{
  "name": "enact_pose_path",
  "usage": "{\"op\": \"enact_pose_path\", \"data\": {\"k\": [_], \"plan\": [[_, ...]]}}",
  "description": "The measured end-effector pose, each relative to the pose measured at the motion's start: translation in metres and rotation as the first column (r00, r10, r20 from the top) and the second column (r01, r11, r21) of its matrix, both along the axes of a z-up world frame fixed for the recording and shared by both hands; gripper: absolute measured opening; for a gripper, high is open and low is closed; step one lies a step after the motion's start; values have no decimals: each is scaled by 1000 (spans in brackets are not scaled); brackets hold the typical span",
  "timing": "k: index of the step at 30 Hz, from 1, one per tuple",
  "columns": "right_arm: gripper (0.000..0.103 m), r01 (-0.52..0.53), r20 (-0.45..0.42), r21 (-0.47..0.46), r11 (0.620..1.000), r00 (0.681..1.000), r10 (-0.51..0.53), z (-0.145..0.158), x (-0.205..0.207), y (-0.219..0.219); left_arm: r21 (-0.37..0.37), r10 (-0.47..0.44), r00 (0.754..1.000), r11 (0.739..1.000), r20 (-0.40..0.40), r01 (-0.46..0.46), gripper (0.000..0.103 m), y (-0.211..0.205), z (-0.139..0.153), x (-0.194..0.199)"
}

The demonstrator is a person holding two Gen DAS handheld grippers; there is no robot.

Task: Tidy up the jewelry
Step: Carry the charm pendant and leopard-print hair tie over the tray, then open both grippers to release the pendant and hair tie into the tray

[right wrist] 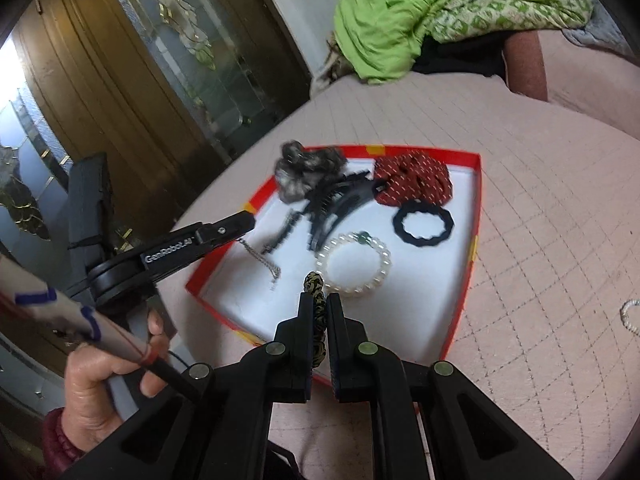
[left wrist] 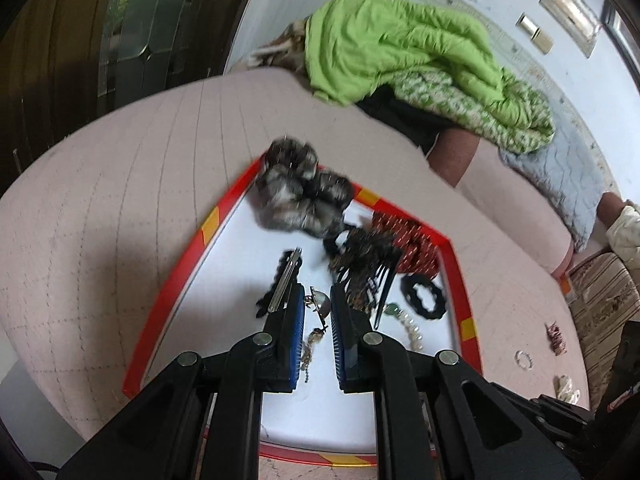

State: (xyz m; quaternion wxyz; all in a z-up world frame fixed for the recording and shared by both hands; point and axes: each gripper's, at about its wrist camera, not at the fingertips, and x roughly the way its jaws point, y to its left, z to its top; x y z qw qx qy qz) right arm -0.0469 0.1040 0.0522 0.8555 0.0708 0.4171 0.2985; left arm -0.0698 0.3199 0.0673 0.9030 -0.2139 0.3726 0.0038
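Observation:
A red-rimmed white tray [left wrist: 168, 292] [right wrist: 432, 151] lies on the pink bed. In it are a grey furry scrunchie [left wrist: 300, 188] [right wrist: 300, 172], a red dotted scrunchie [right wrist: 416, 176], a black scrunchie [right wrist: 400, 224], black claw clips [right wrist: 340, 204], a barrette [left wrist: 282, 280] and a pearl bracelet [right wrist: 384, 256]. My left gripper [left wrist: 316, 292] [right wrist: 248, 220] hangs over the tray, shut on a thin chain necklace [left wrist: 310, 354] [right wrist: 262, 260] that dangles from its tips. My right gripper [right wrist: 320, 298] is over the tray's near edge, shut on a gold-and-black patterned hair tie [right wrist: 316, 304].
A loose pearl bracelet [left wrist: 524, 360] [right wrist: 630, 314], a small reddish piece [left wrist: 556, 338] and a cream piece [left wrist: 566, 386] lie on the bed right of the tray. A green quilt [left wrist: 400, 52] is heaped at the far side. A wooden door with glass [right wrist: 160, 60] stands left.

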Motion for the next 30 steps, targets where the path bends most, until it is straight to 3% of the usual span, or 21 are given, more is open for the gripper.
{"op": "enact_pose_path", "data": {"k": [13,30], "plan": [[7,88,28,-94,992,996,-86,-10,30,-20,20,7,998,1000,-69,-6,12,-8,-15,18],[9,125,29,-183,975,992,-122,-29,51,-19,46,-9,996,999,-86,13,12,-15,-18,22]]}}
